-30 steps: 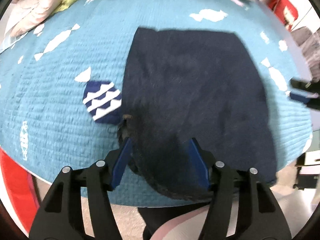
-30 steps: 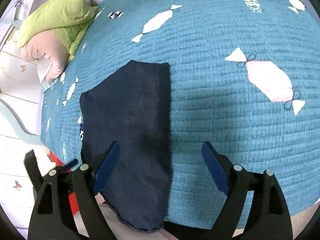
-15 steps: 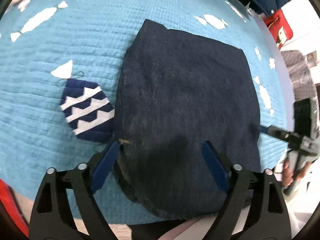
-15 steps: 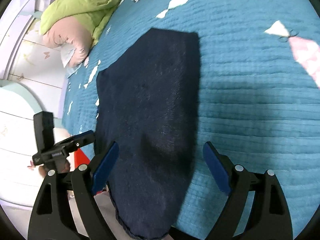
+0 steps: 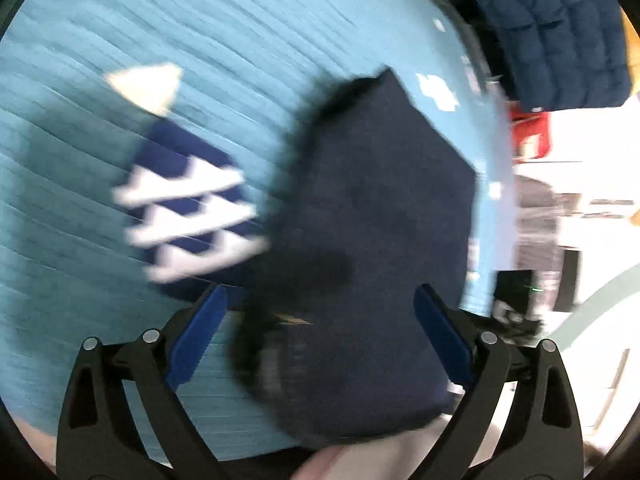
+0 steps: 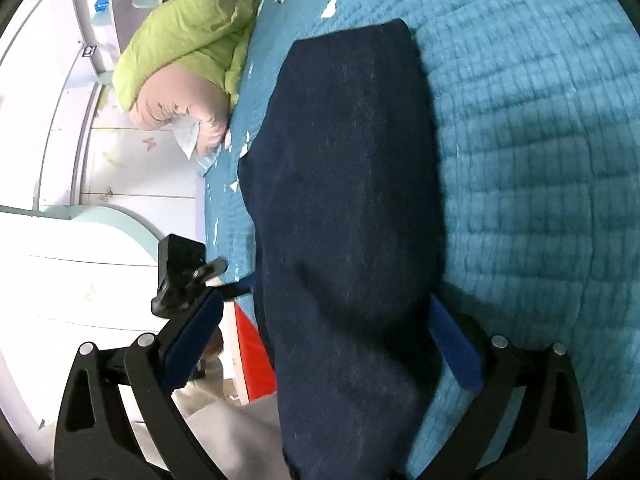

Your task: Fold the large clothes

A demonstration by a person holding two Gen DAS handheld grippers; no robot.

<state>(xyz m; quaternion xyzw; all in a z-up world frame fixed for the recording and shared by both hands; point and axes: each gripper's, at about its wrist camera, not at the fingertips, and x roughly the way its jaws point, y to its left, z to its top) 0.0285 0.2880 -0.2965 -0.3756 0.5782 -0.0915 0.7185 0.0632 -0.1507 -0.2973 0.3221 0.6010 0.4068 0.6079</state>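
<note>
A dark navy garment (image 5: 368,248) lies folded flat on the teal quilted bed (image 5: 120,40), its near end hanging over the bed's edge. My left gripper (image 5: 320,340) is open, its blue pads on either side of the garment's near end. The view is blurred. In the right wrist view the same garment (image 6: 352,200) runs away from me as a long strip. My right gripper (image 6: 324,344) is open and straddles its near end. The left gripper (image 6: 188,280) shows at the garment's left side in that view.
A green and pink duvet bundle (image 6: 184,56) lies at the head of the bed. A navy quilted jacket (image 5: 552,32) sits at the far right corner. A red panel (image 6: 252,352) shows under the bed edge. A navy and white candy print (image 5: 188,208) marks the quilt.
My left gripper opened and let go of the garment's edge, then swung right. My right gripper moved left over the garment's near end. Both cameras moved closer.
</note>
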